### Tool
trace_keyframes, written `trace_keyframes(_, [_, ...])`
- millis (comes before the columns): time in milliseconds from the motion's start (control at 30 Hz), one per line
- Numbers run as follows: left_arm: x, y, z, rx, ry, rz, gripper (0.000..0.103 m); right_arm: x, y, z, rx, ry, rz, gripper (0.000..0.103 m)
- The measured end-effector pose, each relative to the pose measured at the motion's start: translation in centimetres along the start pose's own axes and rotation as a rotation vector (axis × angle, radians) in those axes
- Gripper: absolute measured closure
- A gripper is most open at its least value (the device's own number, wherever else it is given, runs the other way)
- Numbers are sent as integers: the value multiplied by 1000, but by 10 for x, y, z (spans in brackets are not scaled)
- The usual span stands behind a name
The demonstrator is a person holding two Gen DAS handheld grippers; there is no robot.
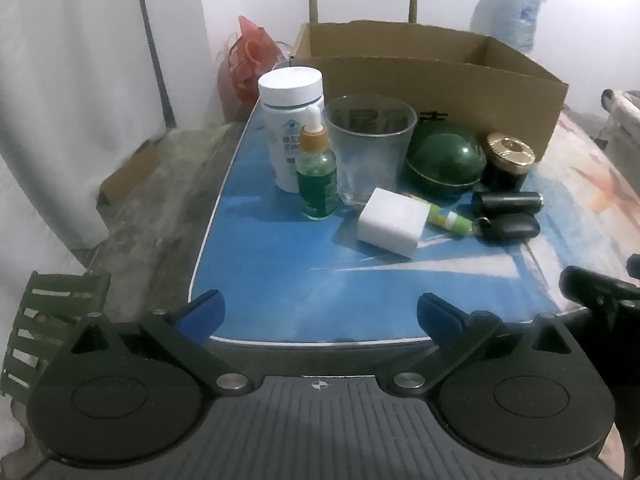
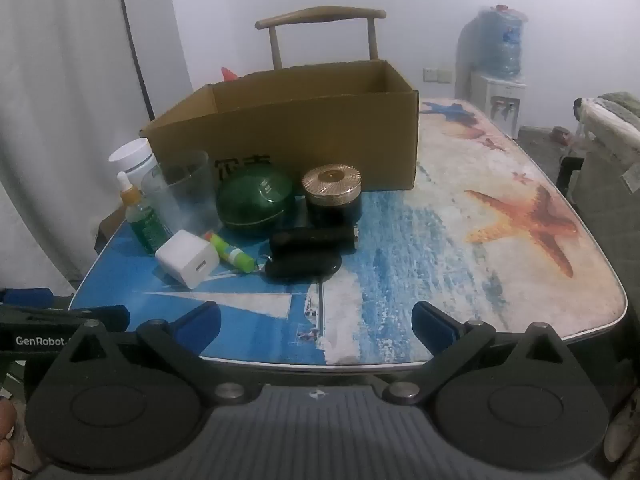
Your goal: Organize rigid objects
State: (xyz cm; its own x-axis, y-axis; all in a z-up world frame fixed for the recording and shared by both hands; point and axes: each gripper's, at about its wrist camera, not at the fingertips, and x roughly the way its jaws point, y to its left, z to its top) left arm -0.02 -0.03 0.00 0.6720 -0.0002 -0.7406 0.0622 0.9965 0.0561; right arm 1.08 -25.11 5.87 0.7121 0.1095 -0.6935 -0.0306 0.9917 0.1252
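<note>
**Both grippers open at the near edge, objects grouped before the box**

The left gripper [image 1: 318, 314] and the right gripper [image 2: 316, 322] both hang over the near edge of the tabletop [image 2: 500, 280] with their blue-padded jaws spread wide and nothing between them.

An open cardboard box [image 2: 320, 140] stands at the back of the tabletop. Just in front of it sits a row: a white-capped bottle [image 1: 288, 120], a clear plastic cup [image 1: 370, 148], a round dark green container [image 1: 444, 160] and a black jar with a gold lid [image 1: 508, 160]. A green dropper bottle [image 1: 316, 176] stands upright before the white-capped bottle, beside the cup.

Nearer the grippers lie a white charger cube [image 1: 392, 220], a green glue stick [image 1: 444, 214] tucked just behind it, a black cylinder [image 1: 506, 202] on its side and a black key fob [image 1: 506, 228] just in front of that cylinder.

Behind the box a wooden chair back [image 2: 320, 20] rises. A water dispenser [image 2: 498, 64] stands by the far wall.
</note>
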Motion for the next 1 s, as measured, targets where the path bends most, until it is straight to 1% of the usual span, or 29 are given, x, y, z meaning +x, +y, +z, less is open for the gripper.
trace_keyframes(233, [-1,2,-1,-14,17,-7,0,2,-1,-1,3,5,3,0])
trace_keyframes(433, [0,7,-4,-8,16,3,0,-1,0,1,1,5,11,0])
trace_keyframes(467, [3,5,-1,-16,27,8,0,1,-1,0,0,5,10,0])
trace_keyframes(1000, [4,5,-1,-17,28,10,0,4,-1,0,2,7,0,0])
